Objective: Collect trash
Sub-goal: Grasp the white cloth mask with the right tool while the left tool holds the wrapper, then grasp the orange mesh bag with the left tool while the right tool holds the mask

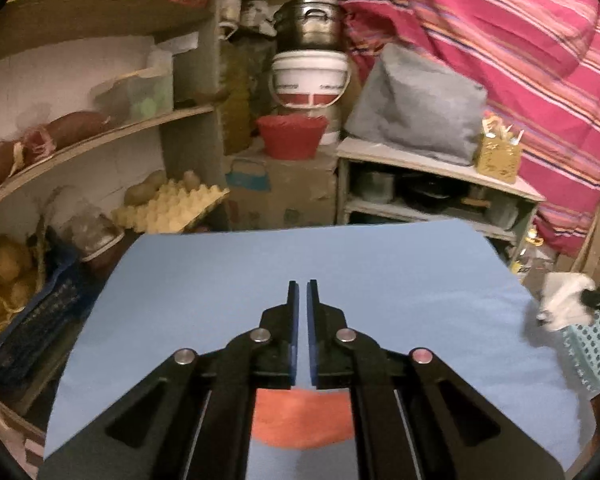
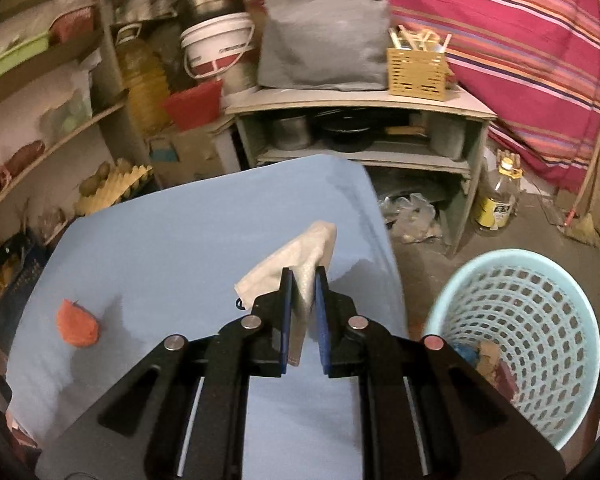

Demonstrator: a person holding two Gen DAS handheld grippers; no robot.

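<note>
Held item: my right gripper point(image 2: 303, 276) is clenched on a crumpled off-white paper napkin point(image 2: 300, 256); its loose corners stick up and out to the left beyond the blue pads, clear of the table.
Right gripper pose: it points downward over the right part of the pale blue table top point(image 2: 172, 240), near its right edge.
Bin: the light blue perforated plastic basket point(image 2: 540, 320) stands on the floor just right of the table, with scraps at its bottom.
Remaining trash: an orange round scrap point(image 2: 77, 328) lies on the table, near left.
Left gripper: my left gripper point(image 1: 302, 292) is clenched on nothing, angled down above the table; the orange scrap shows beneath it.
</note>
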